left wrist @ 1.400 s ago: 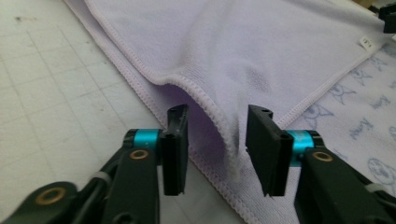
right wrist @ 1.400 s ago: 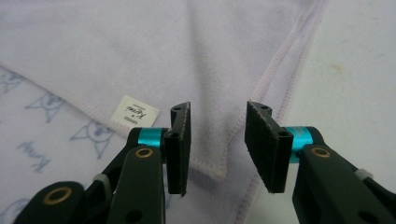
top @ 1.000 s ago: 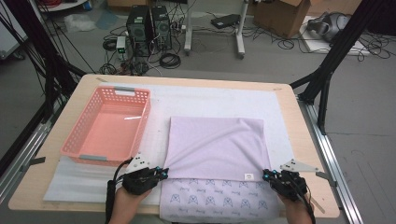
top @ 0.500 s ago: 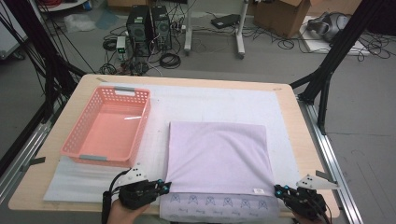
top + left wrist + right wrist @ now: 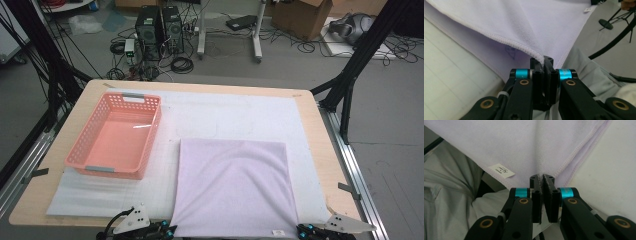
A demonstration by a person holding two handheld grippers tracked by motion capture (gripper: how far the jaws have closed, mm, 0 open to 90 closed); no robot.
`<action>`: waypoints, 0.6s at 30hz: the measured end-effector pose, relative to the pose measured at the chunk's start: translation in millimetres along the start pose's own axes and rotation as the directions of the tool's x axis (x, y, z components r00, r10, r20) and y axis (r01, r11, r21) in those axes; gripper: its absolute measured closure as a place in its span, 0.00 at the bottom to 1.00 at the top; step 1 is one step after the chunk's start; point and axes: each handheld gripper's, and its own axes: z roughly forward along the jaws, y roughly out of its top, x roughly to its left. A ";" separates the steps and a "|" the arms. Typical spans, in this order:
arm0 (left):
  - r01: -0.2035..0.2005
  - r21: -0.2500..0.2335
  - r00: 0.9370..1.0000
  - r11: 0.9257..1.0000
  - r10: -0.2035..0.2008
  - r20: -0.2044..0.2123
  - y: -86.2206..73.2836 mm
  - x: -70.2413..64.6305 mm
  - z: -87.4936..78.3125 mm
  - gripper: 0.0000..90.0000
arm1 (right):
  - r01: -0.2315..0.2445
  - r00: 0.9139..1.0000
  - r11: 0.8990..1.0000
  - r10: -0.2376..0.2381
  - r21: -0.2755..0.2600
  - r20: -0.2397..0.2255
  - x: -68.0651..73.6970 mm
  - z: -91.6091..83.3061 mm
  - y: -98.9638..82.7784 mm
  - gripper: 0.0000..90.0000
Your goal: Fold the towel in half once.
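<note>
A wooden counter (image 5: 320, 150) carries a white mat (image 5: 240, 115), a pink basket (image 5: 116, 135) at left, and a folded lilac cloth (image 5: 232, 187) at the near edge. The left gripper (image 5: 543, 60) and right gripper (image 5: 542, 178) have just been loosening slightly, each pinching a near corner.

You draw both grippers back toward yourself, so the left gripper (image 5: 167, 231) and right gripper (image 5: 303, 231) now sit at the table's near edge. The folded pale lilac cloth (image 5: 232, 187) now covers its printed lower layer, and both grips have just loosened slightly on its corners.
</note>
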 end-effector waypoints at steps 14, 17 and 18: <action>0.110 -0.151 0.971 0.982 -0.139 -0.195 49.3 63.3 25.1 0.48 | -0.089 0.980 0.989 0.108 -0.121 0.166 -42.6 44.6 47.2 0.73; 0.113 -0.133 0.966 0.985 -0.140 -0.218 54.6 72.4 35.0 0.48 | -0.098 0.971 0.992 0.114 -0.084 0.210 -51.5 65.6 53.5 0.72; 0.120 -0.126 0.964 0.985 -0.146 -0.223 56.8 75.6 39.0 0.48 | -0.094 0.968 0.994 0.105 -0.057 0.230 -53.9 71.4 53.4 0.73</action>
